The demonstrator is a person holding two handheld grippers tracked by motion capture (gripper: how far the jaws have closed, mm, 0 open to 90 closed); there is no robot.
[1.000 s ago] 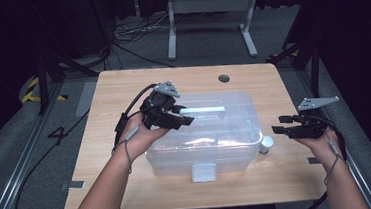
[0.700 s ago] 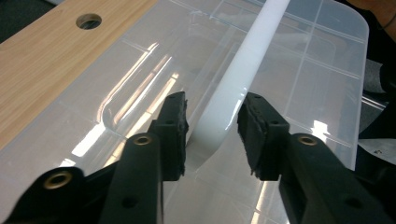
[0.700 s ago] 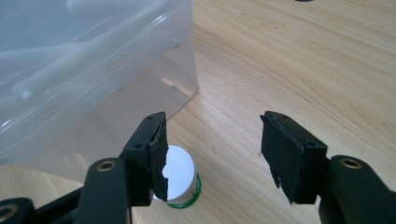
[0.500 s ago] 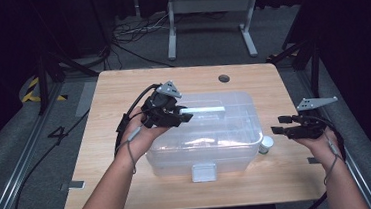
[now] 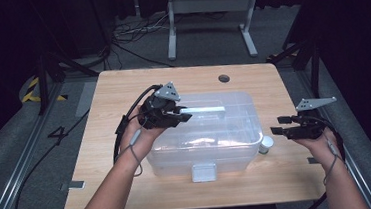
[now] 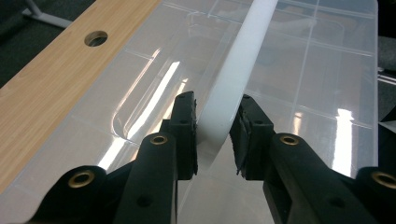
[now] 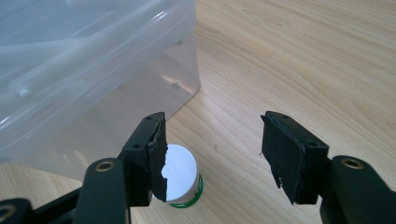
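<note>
We've got the left gripper (image 5: 182,118) on top of the clear plastic bin (image 5: 237,145), which sits mid-table on the wooden table (image 5: 122,89), w/ its white latch (image 5: 203,172) facing our side. The thing we're after is the white handle bar (image 6: 233,79) running along the bin's lid; in the left gripper view the bar passes right btwn the two black jaws, and both pads press against its sides, so we read that as a pinch on the bar. The jaws have just been closing in on it. We grab near the bar's left end, prob. b/c that's where the hand reaches w/o crossing the lid, and a grip across the narrow width gives the pads flat faces to bite on. The right gripper (image 5: 279,127) hangs off the bin's right side, low over the table, jaws spread wide w/ nothing btwn them. In the right gripper view a small white-capped jar (image 7: 182,179) w/ a green rim stands on the wood just beside the bin's corner, partly behind one jaw; it's near the jaw but we can't tell if they touch. We judge the right hand is parked there to stay clear while the left works the handle, or to be ready for the jar next. The bin's lid looks seated, so opening or lifting isn't done yet; the glare on the lid hides most of what's inside.
</note>
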